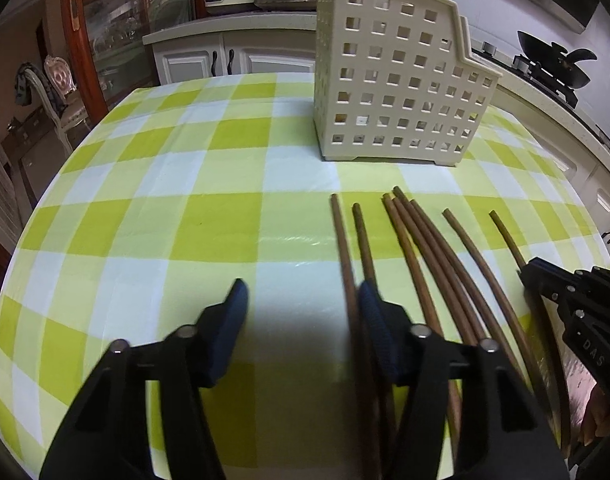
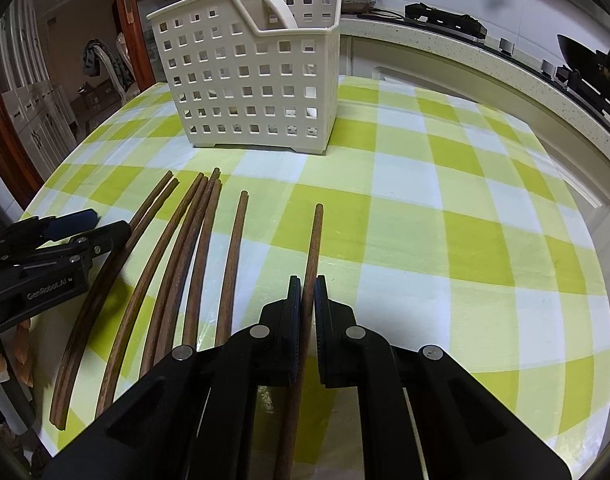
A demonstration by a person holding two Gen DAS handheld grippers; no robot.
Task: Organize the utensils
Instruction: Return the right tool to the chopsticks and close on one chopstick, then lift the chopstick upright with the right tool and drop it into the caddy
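- Right tool (image 2: 308,280): jaws clenched on one brown chopstick (image 2: 315,236), the rightmost of the lot; its tip sticks out ahead of the pads, over the tabletop (image 2: 445,208).
- Left tool (image 1: 303,292): jaws spread wide, gripping nothing; its right pad sits just beside the leftmost sticks.
- Remaining chopsticks (image 2: 193,240) lie fanned on the checked cloth, tips toward the cream utensil basket (image 2: 253,80).
- Basket stands upright, well apart from the sticks (a white handle shows inside it).
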